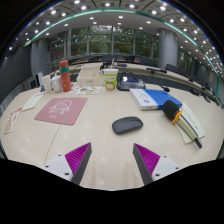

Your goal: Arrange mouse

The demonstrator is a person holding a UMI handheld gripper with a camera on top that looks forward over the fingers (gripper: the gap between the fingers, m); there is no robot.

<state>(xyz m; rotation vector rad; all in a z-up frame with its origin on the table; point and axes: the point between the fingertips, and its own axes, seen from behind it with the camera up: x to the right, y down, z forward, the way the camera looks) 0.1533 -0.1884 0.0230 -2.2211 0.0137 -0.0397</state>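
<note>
A dark grey computer mouse point(127, 125) lies on the pale table point(100, 135), a little beyond my fingers and slightly right of the middle. A pink mouse mat point(61, 110) lies to the left of the mouse, further back. My gripper point(111, 160) is open and empty, its two magenta-padded fingers point(77, 156) wide apart over bare table in front of the mouse.
Right of the mouse lie a blue book point(150, 97), papers and a blue-and-yellow tool point(175, 111). A red bottle point(65, 78) and boxes stand at the back left. White cables point(12, 118) lie at the left. A green-lidded container point(110, 78) stands behind.
</note>
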